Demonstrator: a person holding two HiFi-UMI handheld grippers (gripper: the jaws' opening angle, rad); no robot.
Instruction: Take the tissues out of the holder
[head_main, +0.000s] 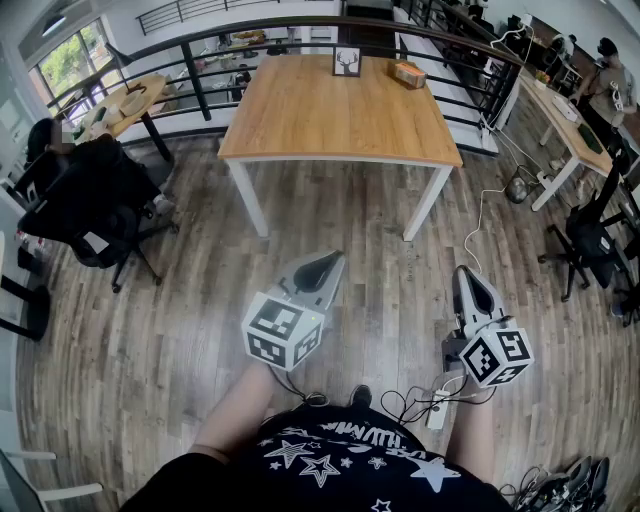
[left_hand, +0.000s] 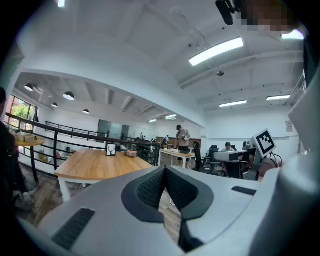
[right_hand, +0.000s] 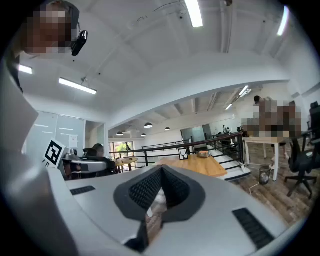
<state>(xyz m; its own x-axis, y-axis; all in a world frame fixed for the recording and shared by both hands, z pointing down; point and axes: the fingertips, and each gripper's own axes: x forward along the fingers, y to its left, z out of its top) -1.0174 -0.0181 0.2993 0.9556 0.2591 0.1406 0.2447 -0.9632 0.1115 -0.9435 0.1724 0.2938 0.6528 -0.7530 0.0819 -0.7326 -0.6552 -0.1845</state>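
Tissue holder (head_main: 408, 74), a small brown box, stood on the far right part of the wooden counter (head_main: 340, 125), close to its far edge. Just at its left stood a framed deer picture (head_main: 347, 62). Behind the counter ran a black railing (head_main: 200, 55). Both grippers were near the person, well apart from the counter, above the wooden floor (head_main: 150, 330). The left gripper (head_main: 328, 264) pointed toward the counter; its fingers (left_hand: 150, 189) were clenched, tips touching, with nothing between them. The right gripper (head_main: 468, 282) was clenched on nothing too. A black chair (head_main: 95, 205) stood at the left.
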